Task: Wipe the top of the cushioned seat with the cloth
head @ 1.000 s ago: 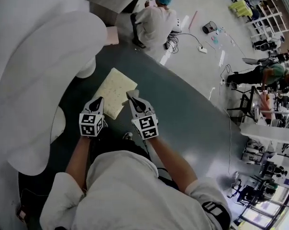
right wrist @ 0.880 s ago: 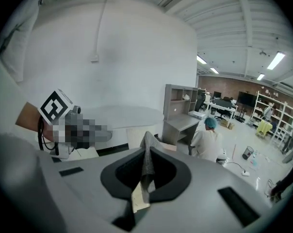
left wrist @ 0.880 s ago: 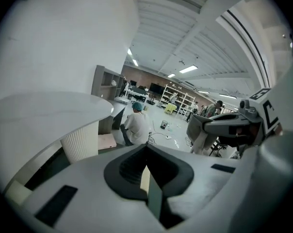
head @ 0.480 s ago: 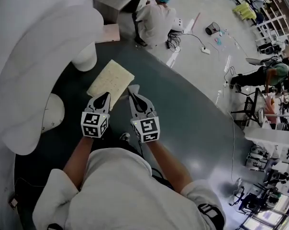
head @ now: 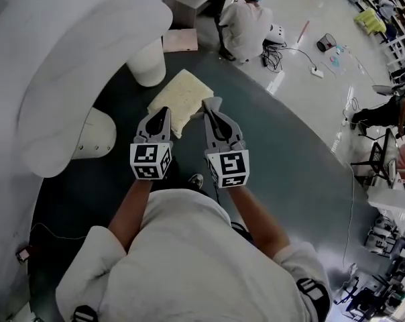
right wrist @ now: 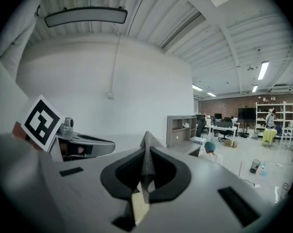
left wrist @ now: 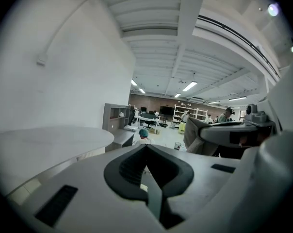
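Right gripper [head: 212, 106]: The jaws are closed on the cloth [head: 182, 96]. In the right gripper view a grey-textured fold is seen standing up between the pads, with a pale yellow strip below it.
Reason for hold: The cloth is nipped at one corner, which is judged to leave the broad face free to be laid flat for wiping.
Left gripper [head: 161, 115]: The jaws are drawn together. A pale sliver is seen low between the pads in the left gripper view; whether the cloth's edge is nipped there cannot be confirmed.
Reason for position: The tip is held at the cloth's near-left edge, which is judged to keep the sheet spread and not bunched.
Cloth location: It is carried in front of the person above the dark floor [head: 276, 153], just beside the white pedestal [head: 149, 62]. No contact with any seat surface is shown.
Seat: The white curved top [head: 75, 66] at the left is taken to be the cushioned seat; this is a judgement only. It is shown bare, with the cloth apart from it.
Task stage: Wiping is judged not yet begun; the cloth is being brought to the work.
Change from half a second ago: Both grippers and the cloth are now seen higher and further right in the head view. The pedestal is now close beside the cloth, where a wider gap was seen. The cloth appears shorter and more compact. The grip of each gripper is unchanged.
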Demonstrator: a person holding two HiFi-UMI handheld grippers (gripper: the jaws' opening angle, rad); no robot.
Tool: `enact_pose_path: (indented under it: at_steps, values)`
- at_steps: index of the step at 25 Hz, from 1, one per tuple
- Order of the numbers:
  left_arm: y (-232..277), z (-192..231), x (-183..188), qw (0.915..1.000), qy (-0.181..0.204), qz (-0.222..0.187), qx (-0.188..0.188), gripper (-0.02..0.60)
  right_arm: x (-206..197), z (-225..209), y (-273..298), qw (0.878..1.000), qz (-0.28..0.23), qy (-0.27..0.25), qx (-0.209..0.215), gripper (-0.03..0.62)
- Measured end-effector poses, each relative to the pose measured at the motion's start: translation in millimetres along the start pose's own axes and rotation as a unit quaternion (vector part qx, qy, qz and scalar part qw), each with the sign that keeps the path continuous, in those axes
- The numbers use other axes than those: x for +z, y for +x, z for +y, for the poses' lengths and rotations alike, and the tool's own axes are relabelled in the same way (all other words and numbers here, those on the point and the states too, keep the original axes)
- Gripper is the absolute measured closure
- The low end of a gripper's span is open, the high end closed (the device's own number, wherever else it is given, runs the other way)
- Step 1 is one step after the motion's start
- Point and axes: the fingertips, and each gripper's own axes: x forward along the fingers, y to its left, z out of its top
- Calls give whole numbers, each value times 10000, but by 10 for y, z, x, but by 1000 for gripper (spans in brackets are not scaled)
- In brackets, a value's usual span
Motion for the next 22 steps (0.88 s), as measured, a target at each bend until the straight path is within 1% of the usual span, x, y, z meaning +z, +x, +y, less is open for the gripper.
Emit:
enact_pose_path:
  at_steps: [3,6,8,11,13,16,22]
  values:
    - [-164,-59,52,9997,114,-179,91,568,23,82,-77,9998,-164,43,55,574]
    - [-300,-139,84,9994,133,-317,72,568,10,156,-140,9996,-232,124,54,574]
    - [-360,-211,154,9994,95,-319,-18,568,61,183,-191,9996,-228,177,38,574]
    - [-521,-340,304,9994,174,-280,-98,568,216,222,-352,9993,-239,292,2,574]
    - [-625,-433,343,9992,222,-295,-129,568,237,216,-473,9991,-244,334,-34,574]
    - [-655,-534,267,9990,245,-309,-230,568,155,167,-542,9991,-240,334,-92,574]
    - [-636,-602,-91,9984,255,-282,-429,568,-141,187,-577,9989,-294,267,-236,574]
